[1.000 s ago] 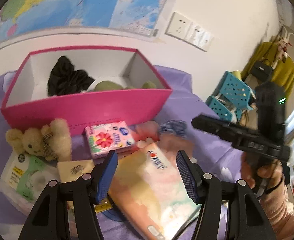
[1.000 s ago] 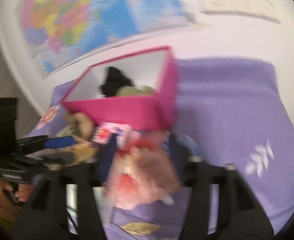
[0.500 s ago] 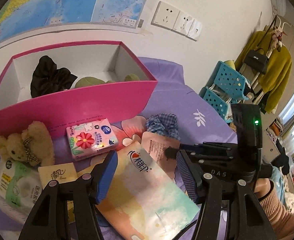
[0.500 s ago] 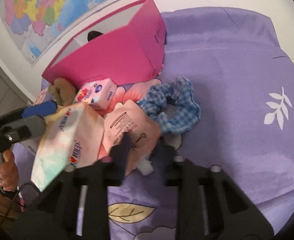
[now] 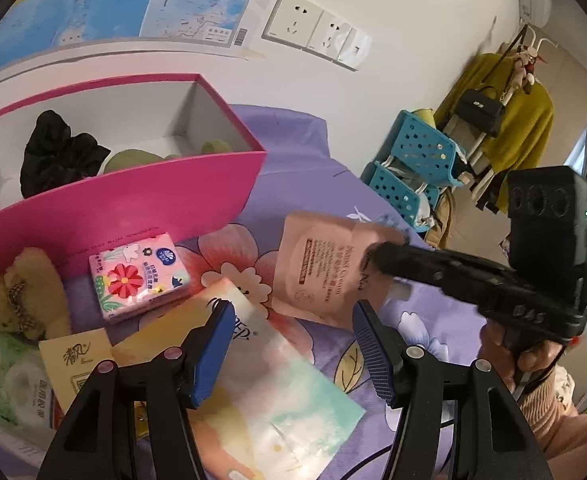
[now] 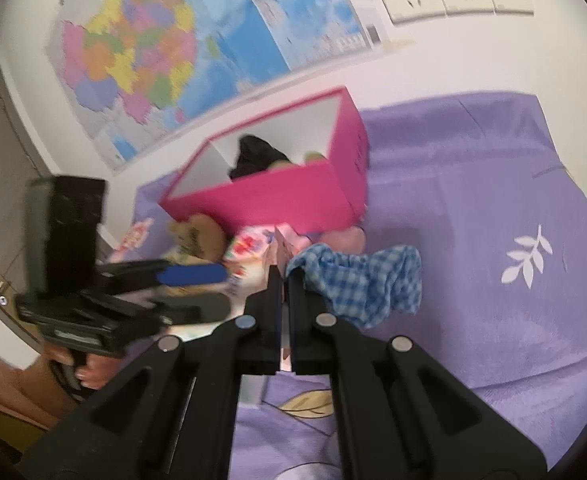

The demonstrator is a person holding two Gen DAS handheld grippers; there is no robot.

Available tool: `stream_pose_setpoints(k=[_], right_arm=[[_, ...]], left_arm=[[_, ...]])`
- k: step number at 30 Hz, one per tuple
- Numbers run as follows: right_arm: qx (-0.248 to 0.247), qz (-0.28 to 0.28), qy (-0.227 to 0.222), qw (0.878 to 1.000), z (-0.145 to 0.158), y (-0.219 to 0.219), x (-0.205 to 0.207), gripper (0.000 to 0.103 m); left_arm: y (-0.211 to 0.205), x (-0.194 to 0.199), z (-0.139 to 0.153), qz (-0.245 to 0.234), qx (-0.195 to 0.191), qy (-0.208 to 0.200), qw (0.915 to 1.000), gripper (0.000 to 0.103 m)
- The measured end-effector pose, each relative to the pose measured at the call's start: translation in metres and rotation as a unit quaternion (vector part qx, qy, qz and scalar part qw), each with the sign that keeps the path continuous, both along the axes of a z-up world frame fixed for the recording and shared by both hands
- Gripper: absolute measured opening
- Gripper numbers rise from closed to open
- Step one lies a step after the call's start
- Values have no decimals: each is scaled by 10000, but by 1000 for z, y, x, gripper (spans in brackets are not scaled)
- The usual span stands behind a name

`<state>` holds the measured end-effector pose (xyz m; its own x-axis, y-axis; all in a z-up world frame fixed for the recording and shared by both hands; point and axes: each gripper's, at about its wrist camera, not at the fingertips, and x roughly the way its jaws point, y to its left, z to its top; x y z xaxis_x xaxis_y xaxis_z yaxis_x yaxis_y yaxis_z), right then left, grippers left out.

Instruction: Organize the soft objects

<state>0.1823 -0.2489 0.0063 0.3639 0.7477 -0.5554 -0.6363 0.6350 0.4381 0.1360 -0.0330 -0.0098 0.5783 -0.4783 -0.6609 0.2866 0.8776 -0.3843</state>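
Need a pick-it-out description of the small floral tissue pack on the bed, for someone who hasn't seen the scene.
Start at the big open pink cardboard box on the purple bedsheet. Just in front of its near wall lies a small rectangular pink tissue pack, with a tan teddy bear on one side. Unlike the larger pastel tissue pack and the flat peach sachet nearby, it carries a big red flower print.

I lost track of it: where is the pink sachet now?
In the left wrist view the pink sachet sits right of centre, pinched by the right gripper above the purple bedspread, right of the tissue pack.
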Motion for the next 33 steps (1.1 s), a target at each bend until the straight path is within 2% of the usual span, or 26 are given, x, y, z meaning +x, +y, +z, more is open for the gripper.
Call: stream_pose_setpoints(k=[3, 7, 13, 25, 33], right_arm=[[265, 180, -63, 9995, 13, 1, -6, 3], [321, 410, -245, 9983, 25, 12, -13, 3], [388, 532, -290, 9974, 29, 18, -12, 3], [364, 626, -515, 9960, 43, 31, -7, 3], [376, 670, -680, 9947, 56, 47, 9, 4]], left_arm=[[1, -2, 3, -116, -204, -12, 9997, 63], [-1, -9, 14, -190, -153, -260, 9994, 63], [3, -13, 23, -48, -133, -428, 9990, 62], [8, -18, 43, 284, 169, -776, 9964, 62], [18, -5, 57, 583, 282, -869, 9941, 62]])
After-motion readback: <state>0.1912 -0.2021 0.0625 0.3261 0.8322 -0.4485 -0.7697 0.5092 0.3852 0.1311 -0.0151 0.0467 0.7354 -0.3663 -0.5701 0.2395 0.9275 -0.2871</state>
